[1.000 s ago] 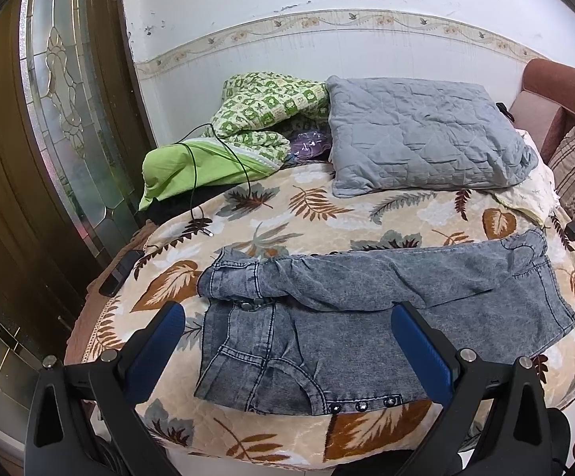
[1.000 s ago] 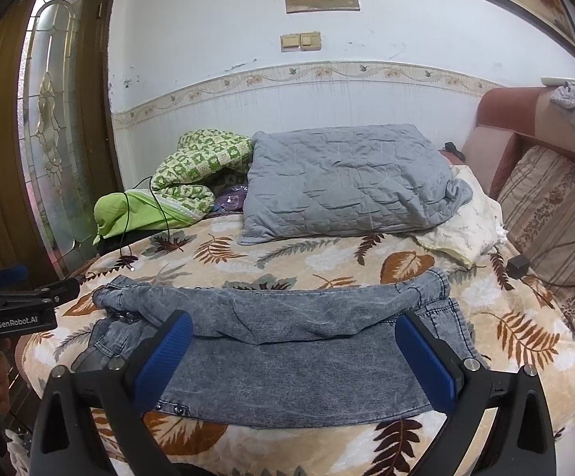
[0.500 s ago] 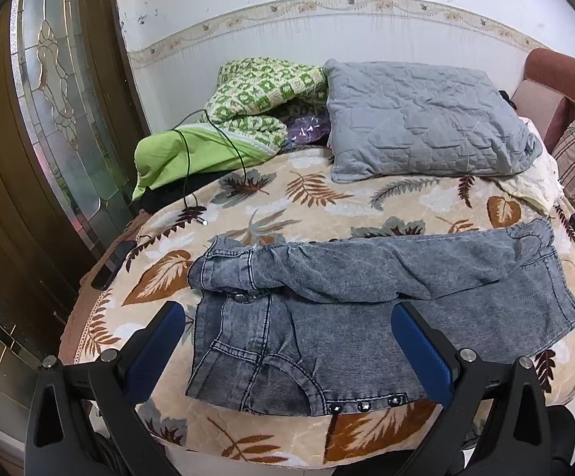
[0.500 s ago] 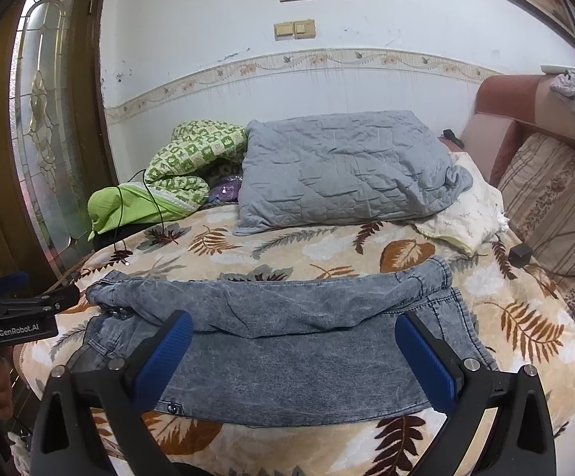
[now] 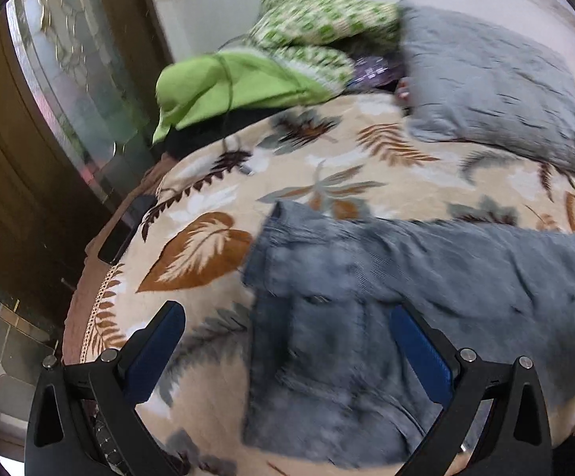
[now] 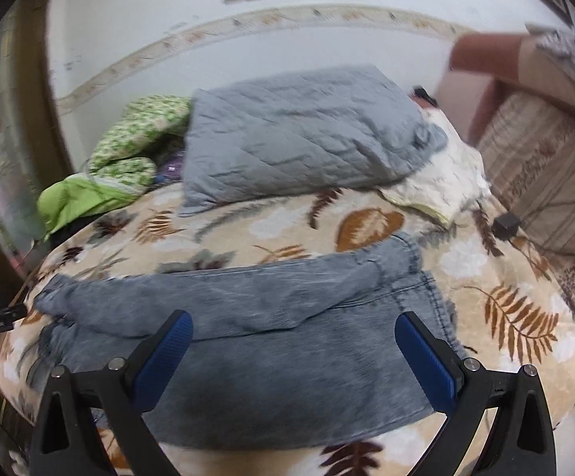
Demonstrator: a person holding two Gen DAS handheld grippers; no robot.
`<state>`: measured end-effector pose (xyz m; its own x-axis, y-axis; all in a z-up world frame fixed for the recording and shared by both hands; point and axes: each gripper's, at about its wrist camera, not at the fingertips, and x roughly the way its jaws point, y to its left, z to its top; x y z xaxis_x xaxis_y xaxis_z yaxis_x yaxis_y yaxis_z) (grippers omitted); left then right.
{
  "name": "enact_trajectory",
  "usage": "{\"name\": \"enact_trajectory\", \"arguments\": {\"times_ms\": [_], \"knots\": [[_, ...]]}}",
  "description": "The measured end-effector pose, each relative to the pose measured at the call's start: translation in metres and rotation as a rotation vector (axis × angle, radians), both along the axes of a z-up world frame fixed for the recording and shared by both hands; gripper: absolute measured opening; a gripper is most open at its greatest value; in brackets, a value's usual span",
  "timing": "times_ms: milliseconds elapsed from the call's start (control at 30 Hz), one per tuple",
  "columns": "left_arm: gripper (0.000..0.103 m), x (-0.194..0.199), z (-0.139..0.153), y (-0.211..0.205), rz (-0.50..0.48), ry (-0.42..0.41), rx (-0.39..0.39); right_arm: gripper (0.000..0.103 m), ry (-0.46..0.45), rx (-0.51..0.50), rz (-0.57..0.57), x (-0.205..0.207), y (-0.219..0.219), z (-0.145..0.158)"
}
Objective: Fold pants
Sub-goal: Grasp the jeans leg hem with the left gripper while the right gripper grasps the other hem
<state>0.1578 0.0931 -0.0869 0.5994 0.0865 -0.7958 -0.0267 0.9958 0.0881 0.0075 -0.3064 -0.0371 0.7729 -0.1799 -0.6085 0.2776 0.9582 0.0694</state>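
A wooden door with a frosted, leaded glass panel (image 5: 69,91) stands at the far left, beside the bed. On the bed's far left corner lies a bright green cloth (image 5: 232,87) with a green-and-white patterned quilt (image 5: 319,27) bunched behind it. The bed is covered by a cream blanket printed with brown and grey leaves (image 5: 208,250). The left gripper (image 5: 287,329), black with blue finger pads, hangs over the waist end of the washed grey-blue denim pants (image 5: 426,273), its jaws spread wide and holding nothing; the view is blurred. The pants lie flat across the near side of the blanket, folded lengthwise with one leg on top of the other, waist to the left and cuffs to the right. The right gripper (image 6: 293,341), also wide apart and empty, hovers above the leg part of the pants (image 6: 287,317). Behind them a grey quilted pillow (image 6: 299,135) rests by the wall, with a crumpled cream cloth (image 6: 442,182) just beside it. At the far right stands a striped brown sofa (image 6: 541,166).
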Motion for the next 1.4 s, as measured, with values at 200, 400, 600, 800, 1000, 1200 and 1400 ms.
{"name": "enact_trajectory", "arguments": {"times_ms": [200,400,600,800,1000,1200,1400], "knots": [[0.103,0.065,-0.012,0.039,0.058,0.132,0.009,0.103,0.065,0.049,-0.048,0.047,-0.052,-0.005],[0.102,0.116,-0.028,0.057,0.075,0.214,-0.099,0.103,0.117,0.113,-0.093,0.089,-0.101,-0.013],[0.085,0.149,-0.040,0.045,0.008,0.285,-0.163,0.103,0.146,0.160,-0.136,0.118,-0.145,-0.019],[0.047,0.163,-0.062,0.018,-0.070,0.360,-0.169,0.103,0.203,0.264,-0.144,0.148,-0.185,-0.033],[0.030,0.159,-0.079,0.009,-0.103,0.394,-0.175,0.100,0.258,0.253,-0.166,0.179,-0.204,-0.045],[0.032,0.161,-0.082,0.013,-0.099,0.400,-0.185,0.093,0.408,0.205,-0.162,0.219,-0.203,-0.068],[0.022,0.156,-0.081,0.012,-0.099,0.364,-0.186,0.069,0.575,0.197,-0.145,0.236,-0.191,-0.111]]}}
